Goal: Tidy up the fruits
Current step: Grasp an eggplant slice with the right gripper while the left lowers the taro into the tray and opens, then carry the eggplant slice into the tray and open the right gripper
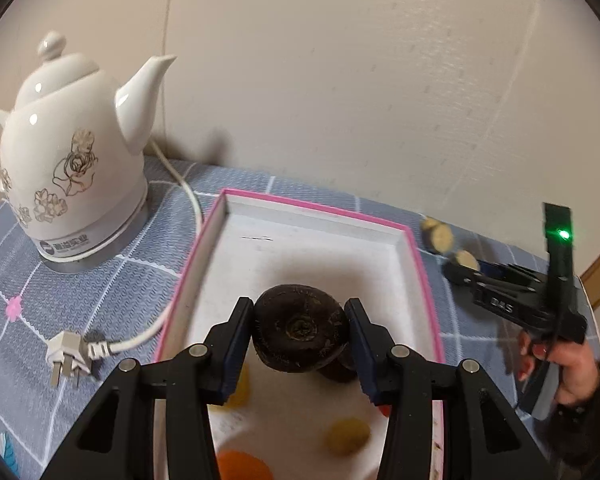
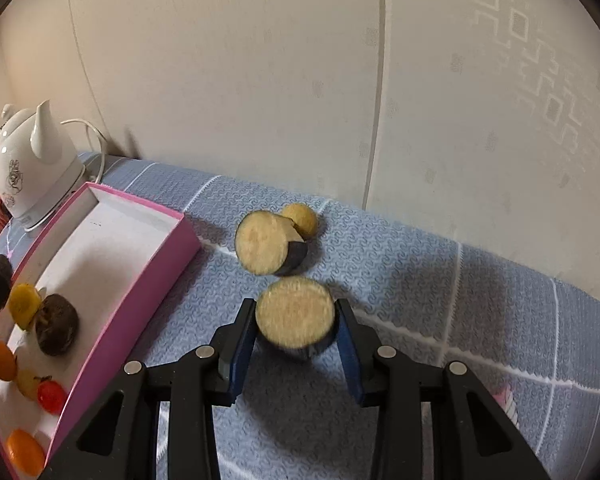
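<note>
My left gripper (image 1: pixel 299 330) is shut on a dark brown round fruit (image 1: pixel 300 332) and holds it above the pink-rimmed white box (image 1: pixel 410 240). Inside the box lie another dark fruit (image 2: pixel 56 324), yellow pieces (image 2: pixel 23 305), orange ones (image 2: pixel 2 360) and a red one (image 2: pixel 51 397). My right gripper (image 2: pixel 298 332) is shut on a round pale slice with dark skin (image 2: pixel 296 314), low over the blue cloth to the right of the box. Just beyond it lie a thicker cut piece (image 2: pixel 266 248) and a small yellow-brown slice (image 2: pixel 302 218). The left wrist view shows the right gripper (image 1: pixel 458 270) in a person's hand (image 1: pixel 572 368).
A white ceramic electric kettle (image 1: pixel 64 168) stands on its base at the back left, its cord and plug (image 1: pixel 70 356) lying on the cloth beside the box. The blue checked tablecloth (image 2: pixel 420 280) runs up to a pale wall right behind.
</note>
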The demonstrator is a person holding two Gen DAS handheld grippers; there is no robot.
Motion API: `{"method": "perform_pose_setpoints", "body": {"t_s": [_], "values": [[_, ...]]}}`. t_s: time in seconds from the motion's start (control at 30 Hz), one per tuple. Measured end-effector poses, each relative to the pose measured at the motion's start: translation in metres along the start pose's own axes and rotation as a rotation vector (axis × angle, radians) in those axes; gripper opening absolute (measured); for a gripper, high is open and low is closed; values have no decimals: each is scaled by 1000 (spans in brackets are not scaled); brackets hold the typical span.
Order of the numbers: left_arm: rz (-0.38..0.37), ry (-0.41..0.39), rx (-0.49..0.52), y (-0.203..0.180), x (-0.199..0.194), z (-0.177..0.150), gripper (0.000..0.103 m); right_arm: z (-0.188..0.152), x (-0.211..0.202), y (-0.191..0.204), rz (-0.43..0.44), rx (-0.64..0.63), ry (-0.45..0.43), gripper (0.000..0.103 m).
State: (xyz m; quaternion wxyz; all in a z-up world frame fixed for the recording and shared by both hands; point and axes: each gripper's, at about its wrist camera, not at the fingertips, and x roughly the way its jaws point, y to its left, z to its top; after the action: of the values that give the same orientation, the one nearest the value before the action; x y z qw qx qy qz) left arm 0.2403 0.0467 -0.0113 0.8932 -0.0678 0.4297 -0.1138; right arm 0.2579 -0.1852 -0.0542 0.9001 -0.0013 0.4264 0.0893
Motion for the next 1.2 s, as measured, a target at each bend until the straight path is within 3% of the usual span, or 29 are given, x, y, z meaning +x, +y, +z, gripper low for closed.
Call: {"method": "perform_pose_setpoints", "body": {"t_s": [0.3, 0.4, 0.63, 0.7, 0.9, 1.0, 1.2], "values": [[43, 33, -4, 22, 22, 4, 47, -3, -2, -3, -5, 25, -21, 37], [15, 40, -61, 33, 26, 7, 47, -10, -10, -6, -2, 57, -36, 36], [35, 50, -76, 39, 39, 19, 49, -24, -29, 3, -22, 85, -73, 36], [20, 41, -69, 38, 38, 20, 63, -27, -31, 8, -21, 90, -70, 36], [-8, 6, -103, 41, 17, 15, 72, -28, -45, 21, 4, 107, -87, 36], [41, -50, -128, 49, -5, 10, 91, -22, -58, 32, 45, 96, -115, 36], [86, -140, -197, 73, -43, -8, 102, 0, -58, 77, 89, 11, -130, 36]]}}
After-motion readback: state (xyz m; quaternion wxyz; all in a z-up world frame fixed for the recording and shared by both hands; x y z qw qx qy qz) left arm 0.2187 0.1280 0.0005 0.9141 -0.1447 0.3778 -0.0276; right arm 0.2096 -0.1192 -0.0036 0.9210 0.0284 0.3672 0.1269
